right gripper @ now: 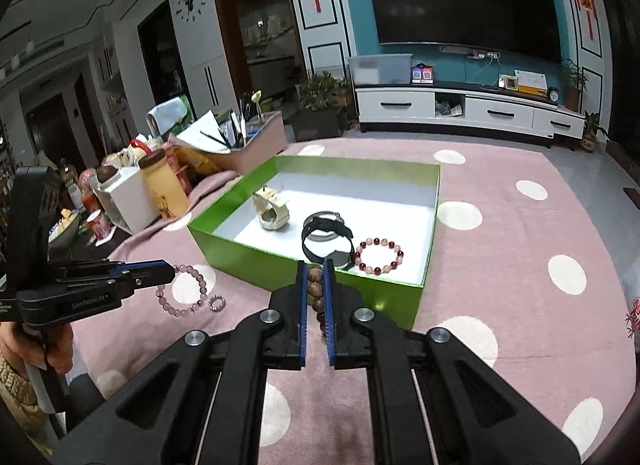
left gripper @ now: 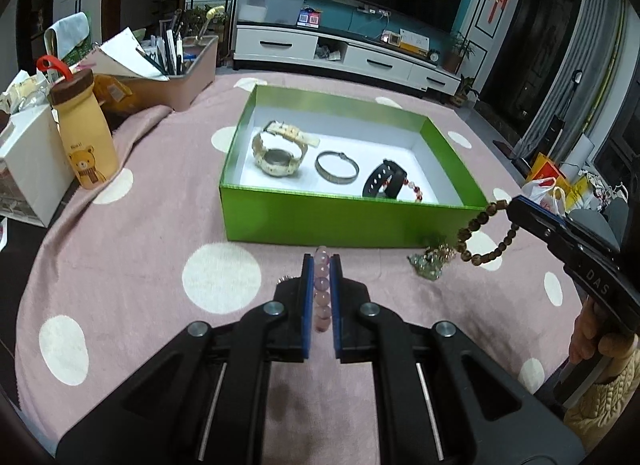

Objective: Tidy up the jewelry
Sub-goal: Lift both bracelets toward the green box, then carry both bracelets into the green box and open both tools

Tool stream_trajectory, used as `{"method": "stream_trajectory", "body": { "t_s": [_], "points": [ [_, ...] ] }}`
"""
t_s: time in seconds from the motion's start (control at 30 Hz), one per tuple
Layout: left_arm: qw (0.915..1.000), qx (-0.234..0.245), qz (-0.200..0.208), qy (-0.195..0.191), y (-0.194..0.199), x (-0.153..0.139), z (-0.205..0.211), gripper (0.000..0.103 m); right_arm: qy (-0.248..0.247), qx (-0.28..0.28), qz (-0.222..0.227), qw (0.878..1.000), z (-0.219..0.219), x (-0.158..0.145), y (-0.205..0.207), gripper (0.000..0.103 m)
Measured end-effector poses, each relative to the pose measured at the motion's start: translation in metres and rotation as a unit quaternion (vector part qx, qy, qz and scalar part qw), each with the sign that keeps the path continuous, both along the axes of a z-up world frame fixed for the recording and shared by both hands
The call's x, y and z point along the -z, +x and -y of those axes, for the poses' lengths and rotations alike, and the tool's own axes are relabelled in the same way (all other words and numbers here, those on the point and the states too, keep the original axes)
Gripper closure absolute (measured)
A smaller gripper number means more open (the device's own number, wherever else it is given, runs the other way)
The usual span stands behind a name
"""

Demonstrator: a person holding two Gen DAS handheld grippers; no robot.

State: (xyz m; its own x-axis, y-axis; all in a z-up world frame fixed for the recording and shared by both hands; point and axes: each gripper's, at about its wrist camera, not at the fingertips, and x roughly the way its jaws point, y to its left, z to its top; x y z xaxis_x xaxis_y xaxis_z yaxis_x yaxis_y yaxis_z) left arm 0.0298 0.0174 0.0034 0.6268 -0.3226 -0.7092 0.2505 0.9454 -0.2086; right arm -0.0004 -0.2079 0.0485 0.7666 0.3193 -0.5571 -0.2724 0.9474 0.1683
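Lettering "DAS" on right gripper (left gripper: pixel 514 205); "GenRobot.AI" on left gripper (right gripper: pixel 170 273).

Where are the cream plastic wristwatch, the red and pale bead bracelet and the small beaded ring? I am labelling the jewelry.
cream plastic wristwatch (left gripper: pixel 276 156): left wrist view, on its round case.
red and pale bead bracelet (right gripper: pixel 396 263): right wrist view, on a bead at its right.
small beaded ring (right gripper: pixel 211 303): right wrist view, on its left rim.

- My left cam sits right behind my left fingers (left gripper: pixel 320 289), tilted down over the pink cloth (left gripper: pixel 132 265), facing the green box (left gripper: pixel 320 221) and TV wall.
- Right cam, same deal from further right, box (right gripper: pixel 256 265) close ahead.
- Both views share the box, and each catches the other gripper at its edge.
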Motion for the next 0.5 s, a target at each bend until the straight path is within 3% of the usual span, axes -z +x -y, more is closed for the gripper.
{"method": "stream_trajectory", "body": {
  "t_s": [0.5],
  "points": [
    [0.9992,0.004,0.041,0.002,0.020,-0.044,0.016,0.096,0.029,0.014,0.037,0.999,0.021,-0.023,0.004,0.096]
  ]
}}
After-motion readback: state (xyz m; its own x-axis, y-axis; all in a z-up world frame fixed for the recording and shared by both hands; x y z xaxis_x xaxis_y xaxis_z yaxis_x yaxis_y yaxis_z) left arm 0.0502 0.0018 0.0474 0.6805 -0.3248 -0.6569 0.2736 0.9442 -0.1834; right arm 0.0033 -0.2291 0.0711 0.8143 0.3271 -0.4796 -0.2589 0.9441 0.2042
